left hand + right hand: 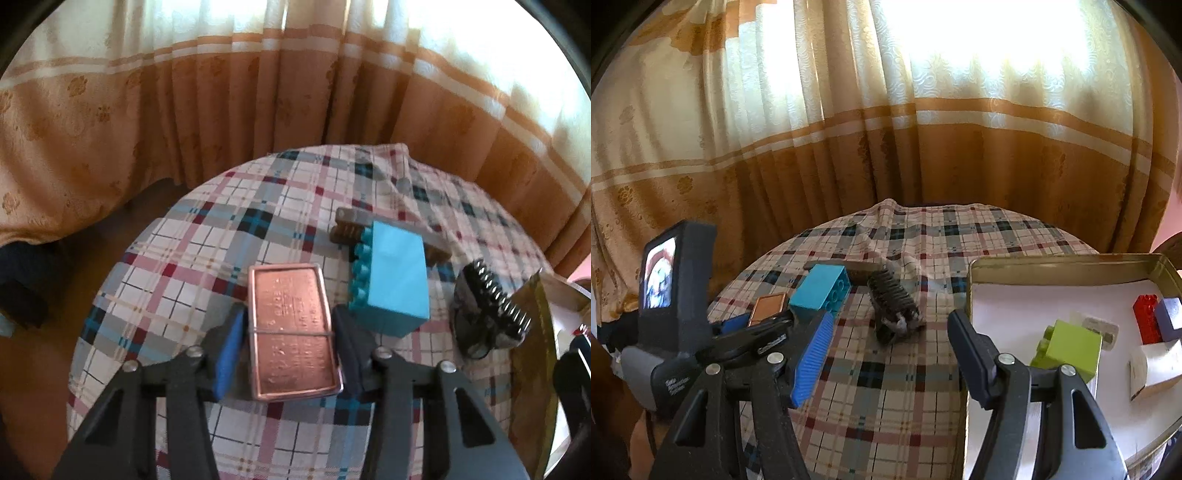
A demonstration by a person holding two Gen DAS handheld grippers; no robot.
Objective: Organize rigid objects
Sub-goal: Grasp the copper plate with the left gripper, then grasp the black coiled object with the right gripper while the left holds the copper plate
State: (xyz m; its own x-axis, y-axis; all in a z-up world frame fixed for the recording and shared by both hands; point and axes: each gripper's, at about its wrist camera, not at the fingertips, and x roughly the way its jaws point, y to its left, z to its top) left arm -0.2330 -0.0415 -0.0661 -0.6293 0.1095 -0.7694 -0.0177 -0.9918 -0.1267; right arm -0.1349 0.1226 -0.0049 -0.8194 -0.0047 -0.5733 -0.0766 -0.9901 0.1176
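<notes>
The desk (886, 373) wears a plaid cloth; at its right edge sits an open tin (1067, 260) lined with white, holding a green brick (1071, 349), a red brick (1147, 319) and a dark blue one (1171, 312); on the cloth lie a teal brick (397, 275), a black ridged piece (495, 306) near it, and a copper case (291, 328); the left tool (290, 347) pinches the copper case by its long sides; the right tool (890, 354) stands spread over bare cloth, gripping nothing.
</notes>
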